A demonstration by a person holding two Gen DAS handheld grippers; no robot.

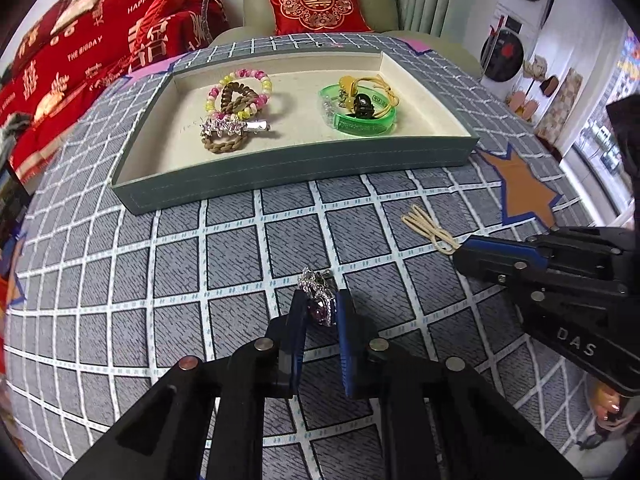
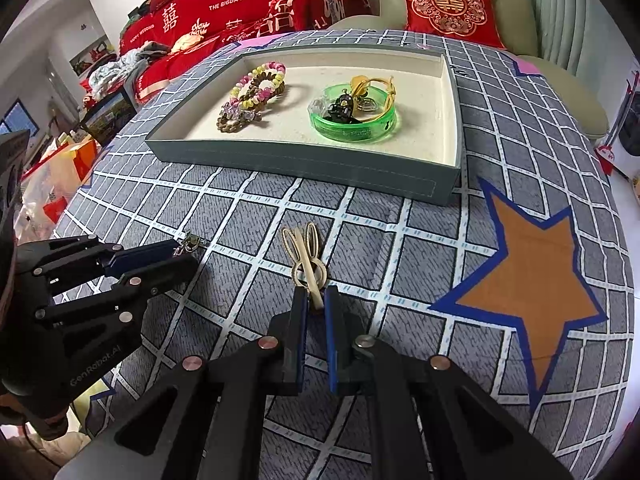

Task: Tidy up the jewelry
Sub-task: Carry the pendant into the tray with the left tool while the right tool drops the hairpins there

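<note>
Left gripper (image 1: pixel 320 312): its two blue fingers are pinched tight on a sparkly hair clip (image 1: pixel 318 300) with a purple stone. The clip sits on the cloth, in the middle of the near part.
Right gripper (image 2: pixel 316 304): its fingers are squeezed together on the near end of a cream string loop (image 2: pixel 304 256). The rest of the loop lies flat on the cloth, pointing toward the tray.
Table cloth (image 2: pixel 224 216): grey squares with white lines. An orange star (image 2: pixel 532 280) with a blue edge is near its right edge.
Tray (image 1: pixel 288 176): a flat grey box with a cream inside. It sits at the far side of the cloth, past both grippers.
Left part of the tray: a pink and yellow bead bracelet (image 1: pixel 240 92) lies over brown bead bracelets (image 1: pixel 224 142). A shiny silver hair clip (image 1: pixel 232 126) lies on top of them.
Right part of the tray: a clear green bangle (image 1: pixel 358 116), with a yellow cord (image 1: pixel 384 88) and a small black piece (image 1: pixel 362 104) inside its ring.
Behind the table: a red cushion (image 1: pixel 316 2) on a pale chair, and a red blanket (image 1: pixel 92 60) with white letters beside the far left corner.
</note>
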